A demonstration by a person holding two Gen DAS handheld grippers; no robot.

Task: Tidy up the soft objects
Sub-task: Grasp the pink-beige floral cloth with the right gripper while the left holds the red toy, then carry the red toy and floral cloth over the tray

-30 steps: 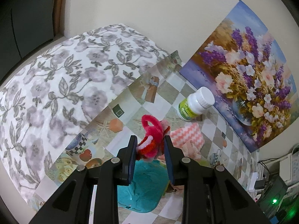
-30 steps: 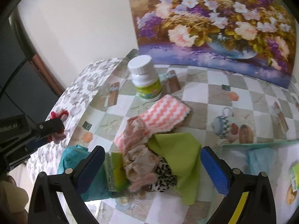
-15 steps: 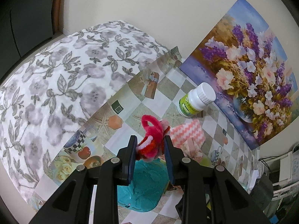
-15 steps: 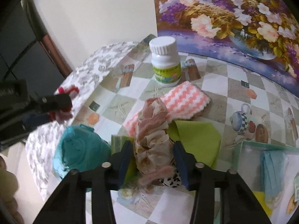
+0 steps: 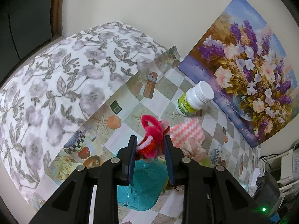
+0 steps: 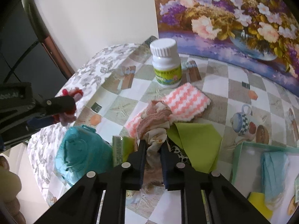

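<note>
Item: our right hand-held gripper [image 6: 152, 149], spread wide a second ago, now clamps the pink-beige scrunchie [image 6: 156, 119] just before the white bottle [image 6: 166, 63], left hand-held gripper [image 5: 149, 146] still clamping the red-pink chenille toy [image 5: 152, 132]; both ready for sorting.

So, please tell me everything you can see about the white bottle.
The bottle is white plastic with a ribbed white screw cap, shut, and a green-yellow label with small print. It stands upright on the tablecloth, near the flower painting. A pink-white cloth lies right before it; contact cannot be told. No gripper touches it.
</note>
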